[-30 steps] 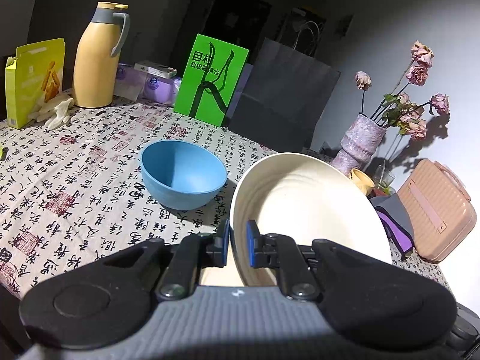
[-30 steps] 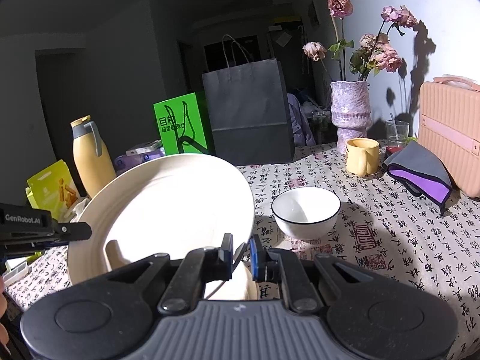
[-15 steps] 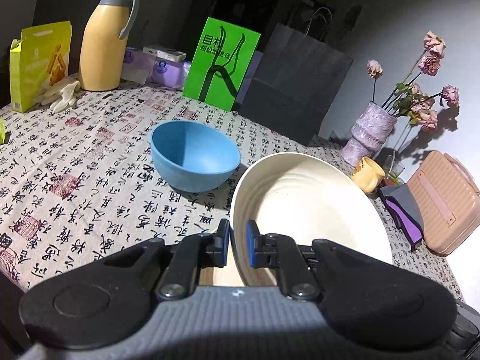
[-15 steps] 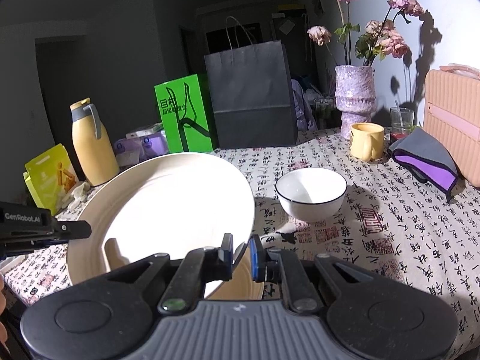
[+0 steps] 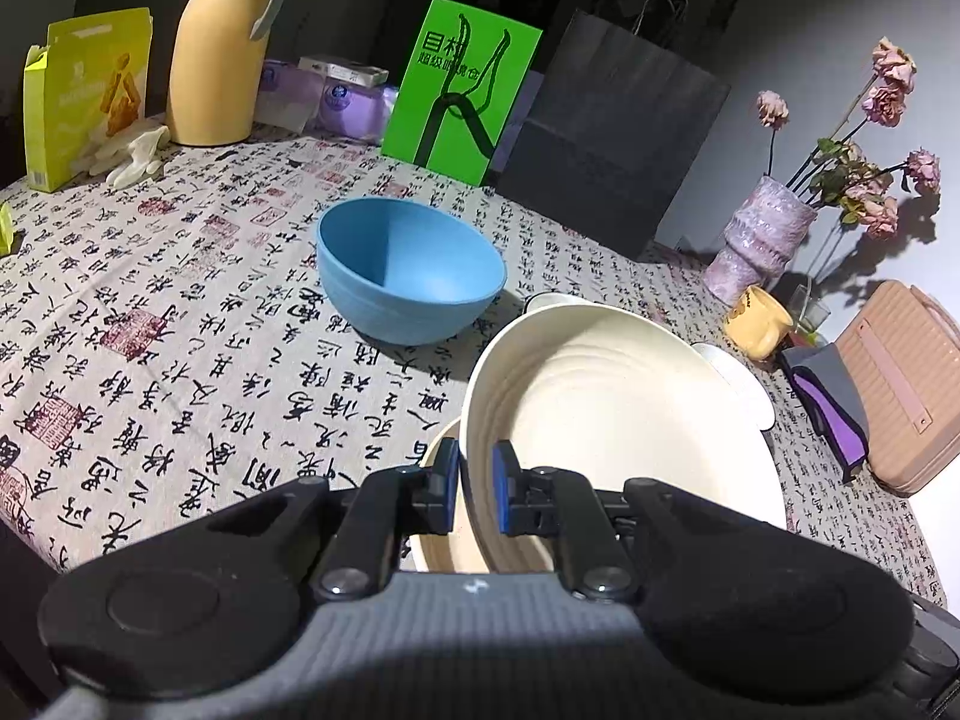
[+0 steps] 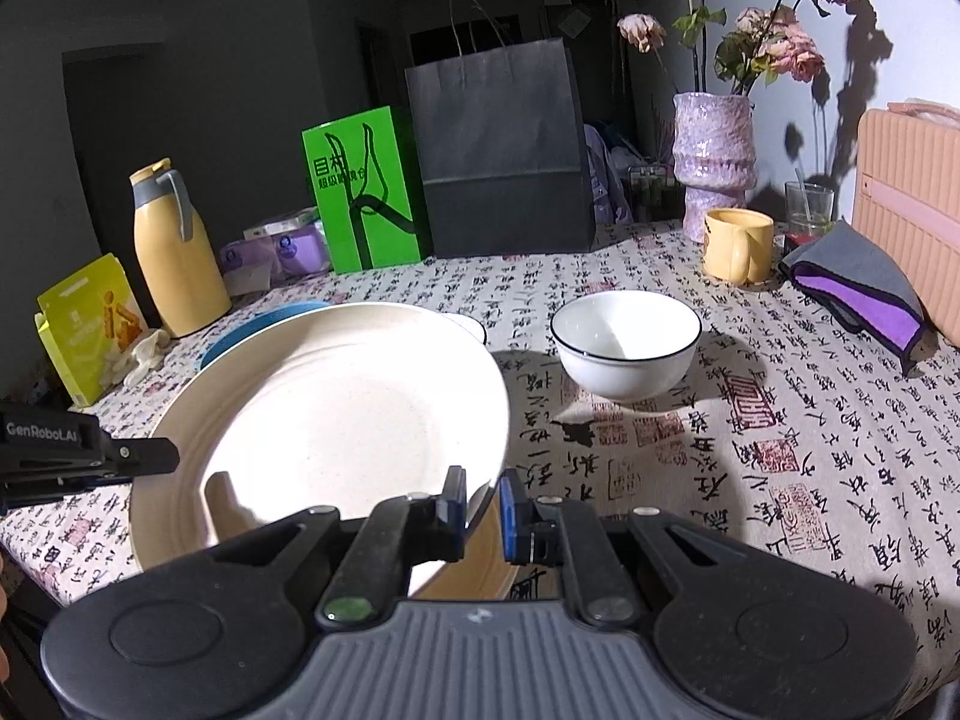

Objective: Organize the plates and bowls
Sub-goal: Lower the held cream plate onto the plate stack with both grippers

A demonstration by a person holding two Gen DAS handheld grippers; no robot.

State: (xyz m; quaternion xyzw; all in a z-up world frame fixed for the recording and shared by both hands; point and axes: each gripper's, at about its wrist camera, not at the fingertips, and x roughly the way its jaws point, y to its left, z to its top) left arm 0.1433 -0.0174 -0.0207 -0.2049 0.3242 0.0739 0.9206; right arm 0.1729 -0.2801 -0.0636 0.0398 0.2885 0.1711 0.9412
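Note:
A large cream plate hangs tilted just above the table, held at two opposite rims. My left gripper is shut on its near rim in the left wrist view. My right gripper is shut on the other rim of the cream plate. Under it lies a second cream plate, mostly hidden. A blue bowl stands beyond on the cloth. A white bowl with a dark rim stands to the right.
At the back of the patterned tablecloth stand a yellow jug, a green box, a black paper bag and a vase of dried roses. A yellow mug, a folded cloth and a pink case lie right.
The cream plate, held by both grippers, has sunk toward the table. The plate lying beneath it now shows more under the held rim.

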